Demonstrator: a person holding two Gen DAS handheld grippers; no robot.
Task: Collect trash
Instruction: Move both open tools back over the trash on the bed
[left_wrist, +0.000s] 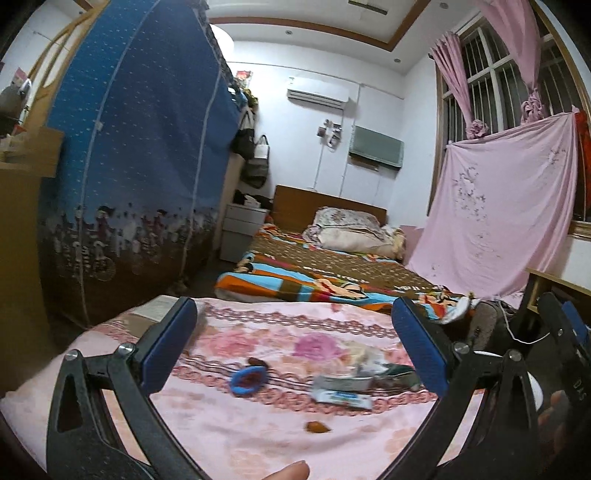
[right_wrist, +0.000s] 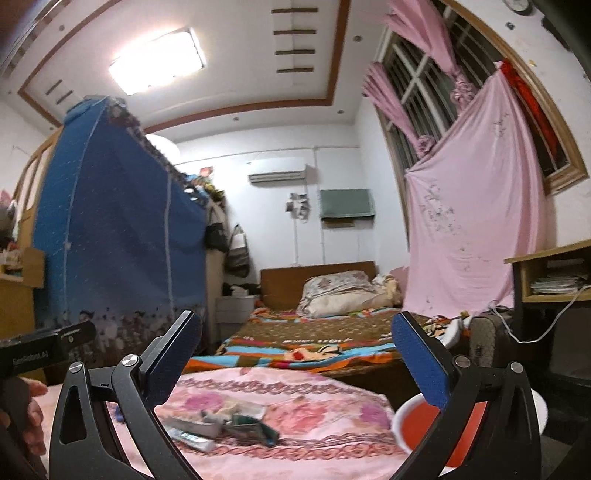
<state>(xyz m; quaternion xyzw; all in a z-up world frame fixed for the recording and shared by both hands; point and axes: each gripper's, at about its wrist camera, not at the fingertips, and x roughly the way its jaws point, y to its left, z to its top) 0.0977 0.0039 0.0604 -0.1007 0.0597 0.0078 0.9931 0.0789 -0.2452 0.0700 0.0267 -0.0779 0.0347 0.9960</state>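
Litter lies on a pink floral bedspread (left_wrist: 258, 443). In the left wrist view I see a blue ring-shaped piece (left_wrist: 246, 380), a heap of crumpled wrappers (left_wrist: 343, 391) and a small brown scrap (left_wrist: 317, 427). My left gripper (left_wrist: 294, 302) is open above them with nothing between its blue pads. The right wrist view shows the same wrappers (right_wrist: 221, 424) low between the fingers of my right gripper (right_wrist: 296, 314), which is open and holds nothing. A white-rimmed bin with a red inside (right_wrist: 417, 421) stands off the bed's right corner, partly hidden by the right finger.
A tall blue fabric wardrobe (left_wrist: 140, 166) stands to the left. Beyond lies a second bed with a striped cover (left_wrist: 314, 273) and a pillow. A pink sheet (left_wrist: 498, 206) hangs under the window. A wooden desk (right_wrist: 554, 273) and a cable are at the right.
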